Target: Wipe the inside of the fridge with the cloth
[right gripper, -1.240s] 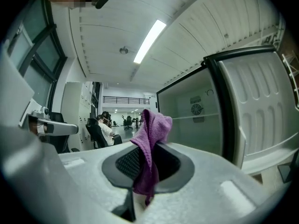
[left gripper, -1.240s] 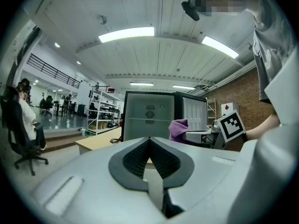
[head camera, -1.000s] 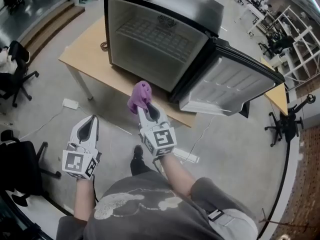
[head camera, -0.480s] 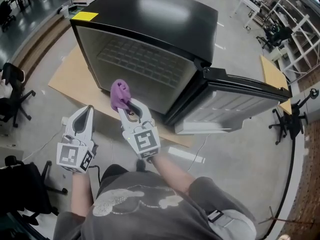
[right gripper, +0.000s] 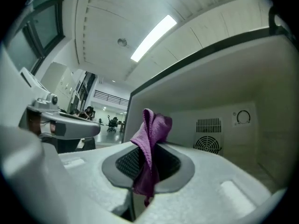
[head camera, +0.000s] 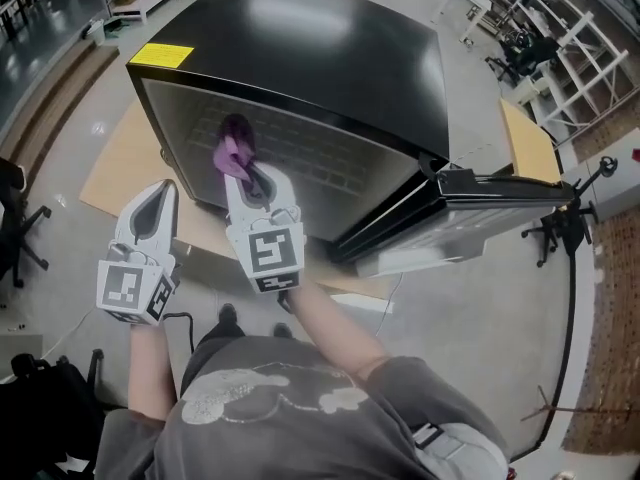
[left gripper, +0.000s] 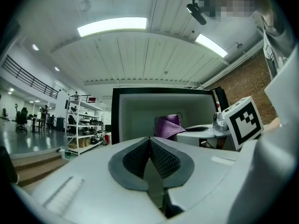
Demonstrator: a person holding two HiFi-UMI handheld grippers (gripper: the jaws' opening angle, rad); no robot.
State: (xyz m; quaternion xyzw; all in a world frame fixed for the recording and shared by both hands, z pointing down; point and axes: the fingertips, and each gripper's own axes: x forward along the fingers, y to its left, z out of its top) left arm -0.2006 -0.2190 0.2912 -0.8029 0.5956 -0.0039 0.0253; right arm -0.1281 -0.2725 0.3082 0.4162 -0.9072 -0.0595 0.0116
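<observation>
Right claw [head camera: 245, 173], clamping the cloth [head camera: 233, 148], is pointing straight into the fridge [head camera: 330, 58] mouth; left claw [head camera: 158, 200], pressed together empty, is hovering just outside.

Bright overhead strip lights [left gripper: 112, 26]; glare on fridge [head camera: 300, 18] top; fisheye edges warped.

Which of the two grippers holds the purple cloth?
The right gripper: its jaws pinch the cloth. The left gripper is shut and empty.
</observation>
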